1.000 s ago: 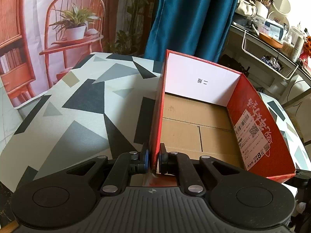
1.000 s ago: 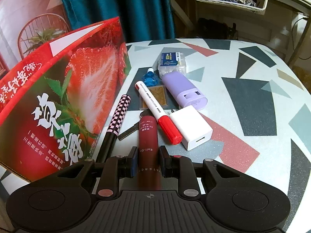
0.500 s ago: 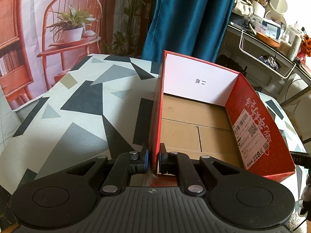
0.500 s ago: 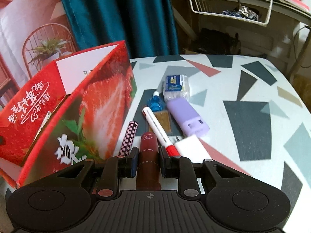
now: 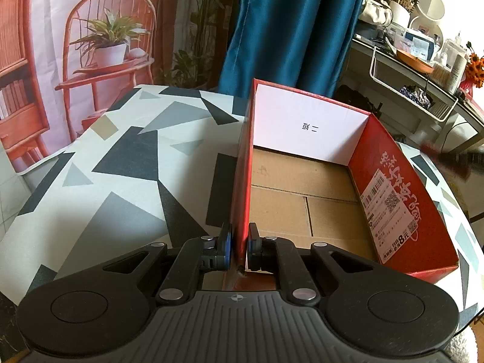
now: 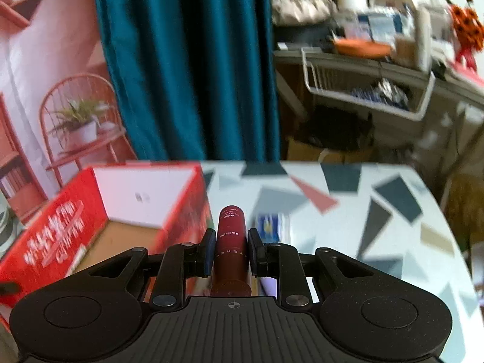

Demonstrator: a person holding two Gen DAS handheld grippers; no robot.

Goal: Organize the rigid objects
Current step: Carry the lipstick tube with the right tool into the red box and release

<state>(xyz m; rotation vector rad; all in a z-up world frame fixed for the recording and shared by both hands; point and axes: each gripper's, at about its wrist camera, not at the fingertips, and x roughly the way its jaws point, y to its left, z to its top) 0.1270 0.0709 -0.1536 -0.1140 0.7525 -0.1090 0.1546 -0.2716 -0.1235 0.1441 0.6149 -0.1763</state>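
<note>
Right wrist view shows the right gripper (image 6: 231,252) closed on a dark red roll-on tube (image 6: 230,248), which lies lengthwise between the pads and points away from the camera, held up off the patterned table (image 6: 348,211). The red strawberry box (image 6: 99,211) sits below and to the left, its open top and brown floor visible; a small blue-labelled pack (image 6: 272,227) lies on the table just right of the tube, and the whole picture is blurred, which suggests fast motion. From the left wrist view, the left gripper (image 5: 239,249) is pinched narrow on the box's near left wall (image 5: 242,181), one pad outside and one inside, and the box floor (image 5: 302,199) holds nothing yet. The likely step is carrying the tube over the right wall and setting it inside. Risks from here: the smooth round tube could slide forward out of the pads if the grip tilts down; a low approach could knock the right wall and shove or tip the light cardboard box against the left hold; a release from too high could let the tube bounce or roll.
</note>
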